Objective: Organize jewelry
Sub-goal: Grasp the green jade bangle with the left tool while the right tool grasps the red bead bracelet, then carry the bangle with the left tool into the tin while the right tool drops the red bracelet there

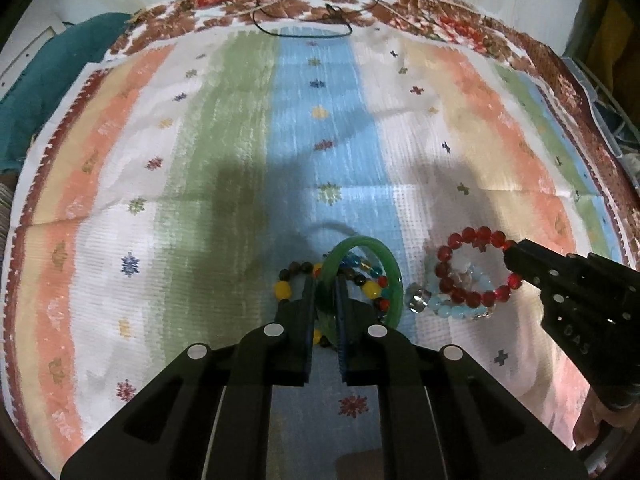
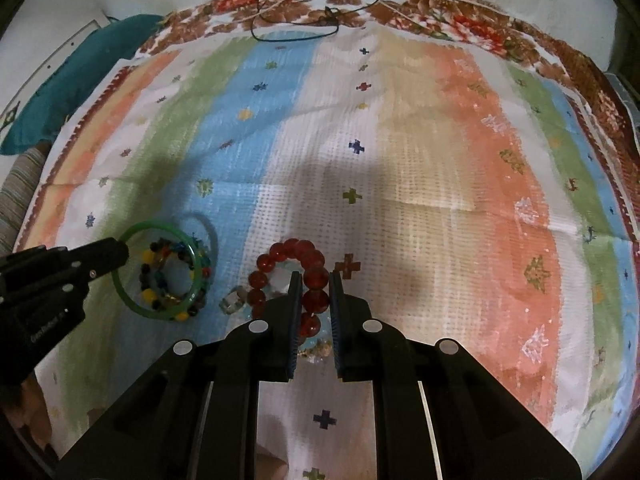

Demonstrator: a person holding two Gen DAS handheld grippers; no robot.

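Left gripper [image 1: 325,296] jaws pinch the green bangle [image 1: 394,280]; right gripper [image 2: 315,300] jaws pinch the red bead bracelet [image 2: 316,276]. Lift both straight off the striped cloth [image 2: 440,160], slowly, so the loose beads underneath don't snag.

cloth [image 1: 240,160]: woven, matt, rough | bangle [image 1: 360,246]: glossy, smooth | red beads [image 2: 316,280]: glossy, translucent

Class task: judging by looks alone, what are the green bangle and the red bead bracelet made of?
Green bangle: probably jade or glass; smooth, glossy, slightly translucent, one seamless ring. Red bead bracelet: likely glass or resin; round translucent beads with bright highlights. Looks alone cannot settle either.
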